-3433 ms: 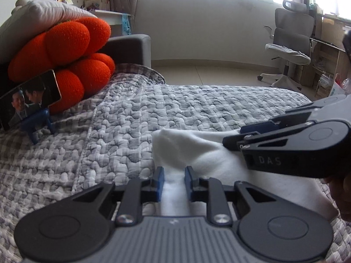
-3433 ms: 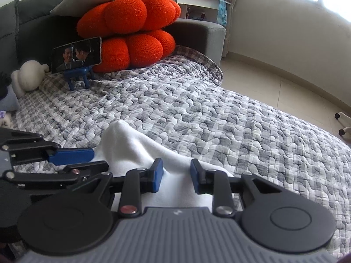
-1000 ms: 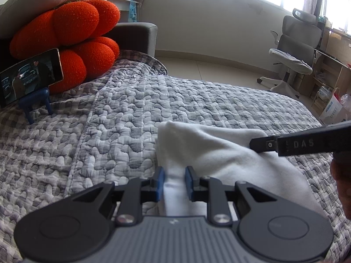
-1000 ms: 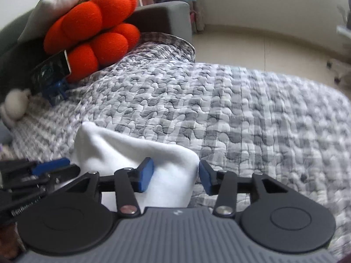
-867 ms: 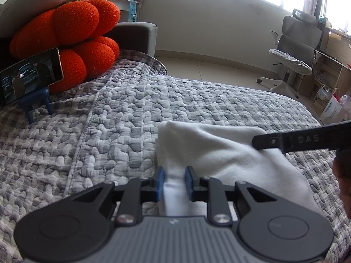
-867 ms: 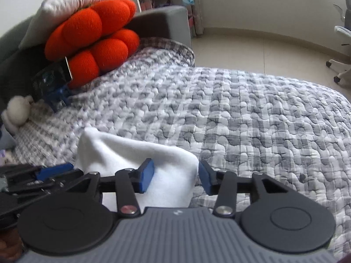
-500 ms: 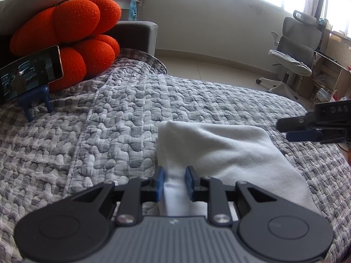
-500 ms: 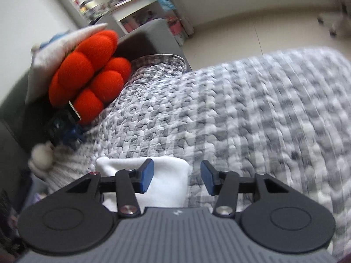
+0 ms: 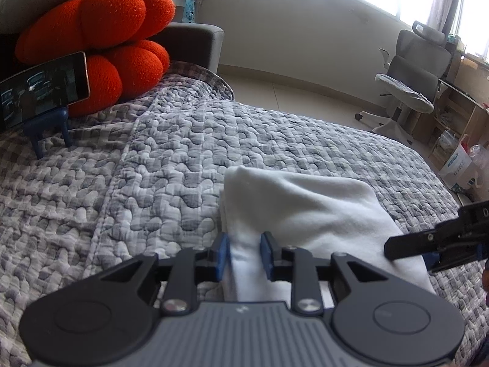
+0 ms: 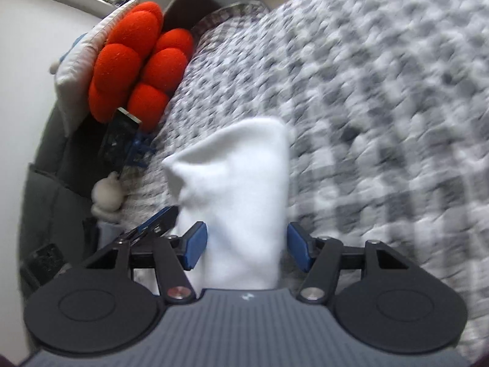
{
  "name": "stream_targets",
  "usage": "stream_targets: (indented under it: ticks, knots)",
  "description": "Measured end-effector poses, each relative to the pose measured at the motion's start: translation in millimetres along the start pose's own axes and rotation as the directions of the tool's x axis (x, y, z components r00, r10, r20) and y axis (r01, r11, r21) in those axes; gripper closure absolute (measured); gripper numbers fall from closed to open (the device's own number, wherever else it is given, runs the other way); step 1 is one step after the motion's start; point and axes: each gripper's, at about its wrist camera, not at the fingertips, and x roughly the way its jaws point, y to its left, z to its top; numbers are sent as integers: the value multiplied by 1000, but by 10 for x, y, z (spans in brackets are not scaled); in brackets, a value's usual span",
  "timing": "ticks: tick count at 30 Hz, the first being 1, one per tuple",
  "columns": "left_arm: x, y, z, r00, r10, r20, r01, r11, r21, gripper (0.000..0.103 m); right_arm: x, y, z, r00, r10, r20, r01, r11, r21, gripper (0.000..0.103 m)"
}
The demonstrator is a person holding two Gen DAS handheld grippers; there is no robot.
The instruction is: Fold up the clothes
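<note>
Left hand-held gripper [image 9: 244, 256] is narrowed down on a fold of the white garment [image 9: 308, 211], blue pads pressing the fabric from both sides, so we're holding the near left edge of it. Right hand-held gripper [image 10: 247, 247] is a different story: its jaws have just been opening, and they now stand wide with the cloth sitting between the pads but with a gap on each side, so nothing is pinched there.

We've got the garment lying on the grey quilted bedspread [image 9: 171, 165] of the bed, right in front of both grippers. It's folded into a long narrow bundle. Seen from the right one, its long axis runs straight away from the fingers, near end under the gripper body and far end pointing roughly toward the orange cushion [image 10: 137, 58] side of the bed. Seen from the left one, it stretches across to the right, where the right gripper's tips come in just beside its far edge.

Looks-wise: plain white, soft and fleecy, thick doubled layers, rounded fold lines, a small peaked corner at the far end. No print or seams we can make out, and the right view is blurry.

Beyond the left gripper and off to its left, a phone [image 9: 42, 88] stands on a little blue stand.
</note>
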Motion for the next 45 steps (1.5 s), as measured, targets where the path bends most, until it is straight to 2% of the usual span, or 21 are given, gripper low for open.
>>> stream_targets:
  ticks: [2, 3, 6, 9, 14, 18, 20, 23, 26, 29, 31, 33, 34, 35, 37, 38, 39, 42, 45]
  knots:
    - [-2, -6, -3, 1000, 1, 0, -1, 1000, 0, 76, 28, 34, -31, 1000, 7, -2, -7, 1000, -2, 38]
    - [-6, -12, -4, 1000, 1, 0, -1, 1000, 0, 76, 32, 44, -39, 1000, 3, 2, -3, 1000, -4, 41]
    - [-4, -7, -1, 1000, 1, -1, -1, 1000, -1, 76, 62, 152, -54, 999, -40, 36, 42, 997, -64, 67]
    - [-14, 28, 4, 1000, -11, 2, 11, 1000, -26, 77, -1, 385, -116, 993, -62, 96, 79, 979, -186, 73]
    - [-70, 219, 32, 996, -88, 27, 91, 983, -159, 77, -223, 451, -61, 981, -71, 179, 116, 961, -251, 74]
    - [-73, 298, 47, 989, -144, 41, 149, 962, -227, 77, -401, 207, 40, 960, -170, 223, 221, 948, -228, 74]
    - [-56, 275, 54, 986, -161, 42, 167, 958, -232, 77, -382, 131, 71, 955, -211, 207, 256, 940, -225, 73]
    - [-37, 247, 62, 983, -180, 43, 185, 955, -232, 77, -316, 73, 95, 948, -264, 176, 301, 924, -236, 66]
    - [-21, 256, 69, 978, -203, 45, 208, 947, -247, 77, -316, 149, 53, 937, -287, 201, 335, 901, -276, 59]
    - [-9, 289, 79, 975, -218, 49, 223, 937, -267, 77, -331, 225, 20, 912, -313, 265, 386, 875, -294, 56]
    - [-11, 302, 88, 974, -219, 53, 225, 936, -272, 77, -376, 289, 25, 879, -320, 354, 434, 843, -316, 51]
    - [-6, 305, 94, 973, -226, 53, 232, 933, -276, 77, -435, 348, 22, 833, -327, 447, 490, 811, -320, 51]
    - [-1, 304, 96, 971, -233, 51, 238, 931, -277, 77, -434, 374, 23, 821, -319, 473, 499, 803, -324, 51]
    - [4, 303, 98, 969, -241, 50, 245, 928, -279, 77, -417, 392, 32, 821, -302, 485, 493, 803, -335, 51]
    - [11, 291, 98, 965, -258, 47, 261, 924, -278, 77, -328, 433, 58, 844, -265, 467, 459, 808, -370, 55]
    - [11, 276, 97, 962, -269, 46, 271, 923, -274, 77, -247, 465, 78, 851, -264, 455, 456, 800, -390, 69]
    - [12, 262, 96, 959, -279, 45, 281, 921, -270, 77, -150, 508, 102, 852, -270, 449, 466, 782, -413, 77]
    - [-4, 236, 89, 948, -314, 46, 315, 913, -258, 77, 147, 630, 196, 855, -293, 428, 489, 732, -474, 80]
    - [-16, 201, 79, 922, -384, 44, 383, 891, -244, 77, 434, 716, 300, 863, -318, 393, 493, 699, -518, 80]
